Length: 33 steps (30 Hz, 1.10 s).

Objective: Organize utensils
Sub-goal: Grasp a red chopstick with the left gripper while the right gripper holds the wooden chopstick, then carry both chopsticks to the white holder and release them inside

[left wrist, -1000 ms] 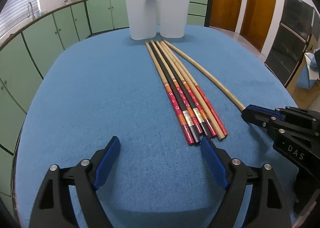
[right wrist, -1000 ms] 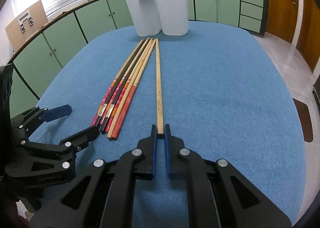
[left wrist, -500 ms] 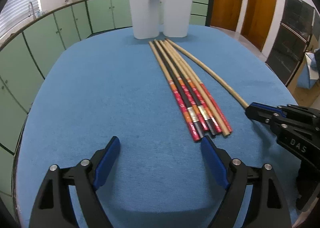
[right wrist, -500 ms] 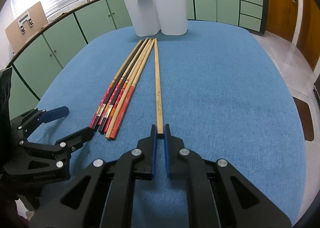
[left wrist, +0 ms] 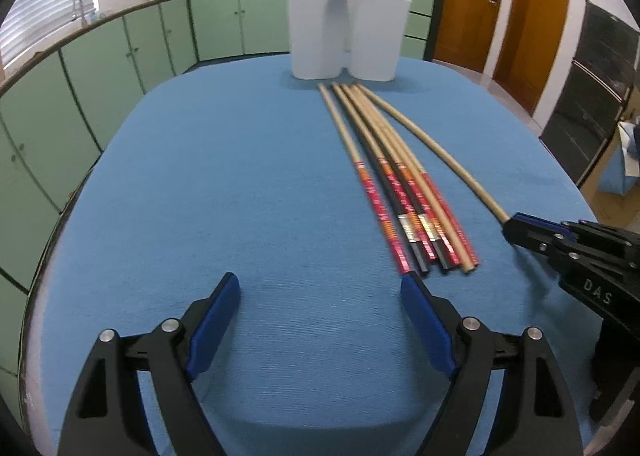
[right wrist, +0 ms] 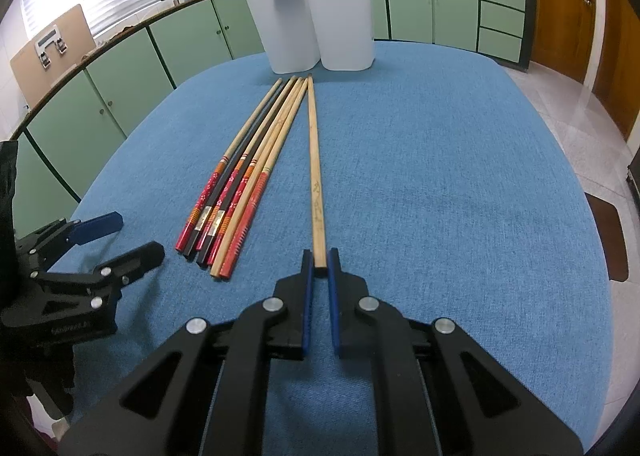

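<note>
While pinched, chopstick (right wrist: 315, 191) in right gripper (right wrist: 319, 268)

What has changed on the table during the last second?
Nothing has visibly changed. The right hand-held gripper stays shut on the plain chopstick, the left hand-held gripper stays open and empty, and the chopstick bundle lies where it was.
</note>
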Tool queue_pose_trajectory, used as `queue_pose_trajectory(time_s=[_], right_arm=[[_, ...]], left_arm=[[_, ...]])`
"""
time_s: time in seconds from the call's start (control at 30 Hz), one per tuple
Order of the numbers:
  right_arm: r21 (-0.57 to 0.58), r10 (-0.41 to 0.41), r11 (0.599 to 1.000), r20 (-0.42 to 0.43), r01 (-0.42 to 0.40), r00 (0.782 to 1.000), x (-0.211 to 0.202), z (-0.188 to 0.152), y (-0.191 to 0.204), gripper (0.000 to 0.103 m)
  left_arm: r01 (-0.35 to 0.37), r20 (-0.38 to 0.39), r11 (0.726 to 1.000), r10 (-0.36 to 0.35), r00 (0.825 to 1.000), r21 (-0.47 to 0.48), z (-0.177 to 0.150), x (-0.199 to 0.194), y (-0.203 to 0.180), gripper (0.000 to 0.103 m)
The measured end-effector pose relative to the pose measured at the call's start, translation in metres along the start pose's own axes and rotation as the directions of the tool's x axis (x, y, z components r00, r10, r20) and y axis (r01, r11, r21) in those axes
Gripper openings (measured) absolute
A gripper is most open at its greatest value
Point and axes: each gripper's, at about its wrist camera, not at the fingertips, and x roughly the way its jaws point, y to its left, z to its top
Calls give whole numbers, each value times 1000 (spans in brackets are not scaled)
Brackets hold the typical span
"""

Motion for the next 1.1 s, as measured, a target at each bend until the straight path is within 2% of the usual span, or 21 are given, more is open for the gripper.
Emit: queue_pose_trajectory(time_s=[0.2,0.47,0.63,0.73,0.8,0.83,0.9,1.0,1.1], right_arm=[[7,-8,1000,1,8,1000,0,0,-2,6],[6,-10,1000,2,10,1000,-1,0,-2,6],[7,0,1000,-1,0,1000,0,0,-2,8],[-6,-14,1000,-1,14,1000,0,0,1,9],[-7,-15,1000,-1,15,1000,1,0,2,9],[-6,-13,1000,-1,13,1000,1,0,2,8],[-4,-14,1000,0,14,1000,1,1,2,7],[-6,-15,1000,4,15,1000,0,0,2,6],[-10,-14,1000,19,14,1000,-4,1,4,6]], left_arm=[[-11,-10,999,12,1000,32,3,6,-9,81],[-44,-10,999,44,999,13,7,10,-9,83],[-41,1,999,41,999,-10,5,8,-3,76],[-32,11,999,32,999,-3,5,7,-6,61],[-20,18,1000,20,1000,3,5,7,-7,46],[-15,21,1000,15,1000,7,5,6,-9,42],[6,26,1000,-6,1000,13,5,6,-12,23],[32,26,999,-32,999,25,6,6,-17,7],[39,29,999,-39,999,23,6,5,-17,6]])
